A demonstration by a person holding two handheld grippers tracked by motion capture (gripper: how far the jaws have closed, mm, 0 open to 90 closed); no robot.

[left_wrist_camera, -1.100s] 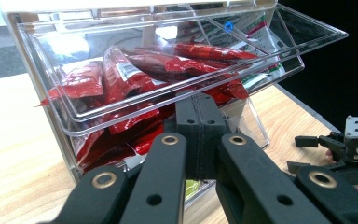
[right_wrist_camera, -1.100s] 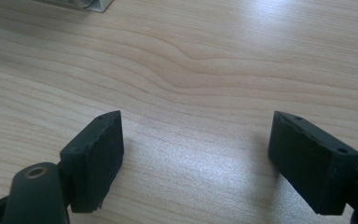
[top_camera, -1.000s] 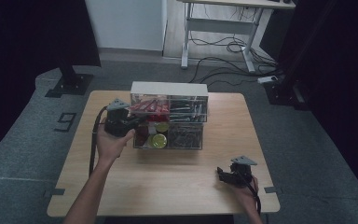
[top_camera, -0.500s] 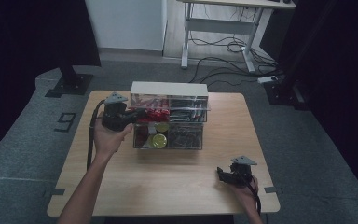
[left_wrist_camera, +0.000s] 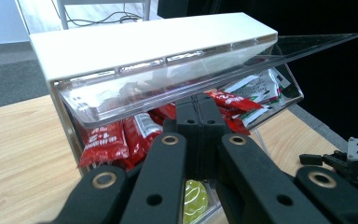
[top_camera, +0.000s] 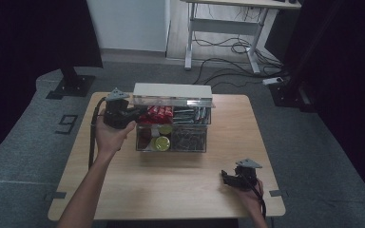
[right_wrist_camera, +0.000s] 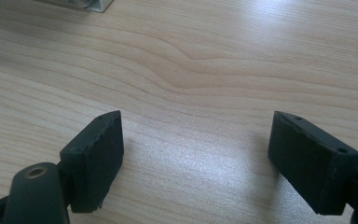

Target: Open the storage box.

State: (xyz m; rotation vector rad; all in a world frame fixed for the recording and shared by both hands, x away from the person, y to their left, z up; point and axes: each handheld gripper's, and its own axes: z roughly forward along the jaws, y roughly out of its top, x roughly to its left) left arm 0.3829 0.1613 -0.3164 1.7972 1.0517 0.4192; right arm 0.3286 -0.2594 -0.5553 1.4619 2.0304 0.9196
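Your left gripper (top_camera: pixel 134 113), jaws pressed together, had advanced from centre-left under the clear plastic hinged lid (left_wrist_camera: pixel 177 79), lifting it; right gripper (right_wrist_camera: pixel 196 158) lay spread.

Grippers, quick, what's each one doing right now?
Left gripper: shut, holding nothing, at the clear box.
Right gripper: open, empty, over the table.

The left gripper (left_wrist_camera: pixel 198 123) has its jaws pressed together, and they cover the middle of the red packets (left_wrist_camera: pixel 105 140) behind them; whether the tips touch a packet cannot be told. Below the jaws, the yellow-green round thing (left_wrist_camera: pixel 195 201) shows only a sliver. The clear lid (left_wrist_camera: pixel 177 74) blurs what lies under it. The organiser box (right_wrist_camera: pixel 86 3) is cut off by the upper edge, far beyond the right gripper (right_wrist_camera: pixel 196 149).
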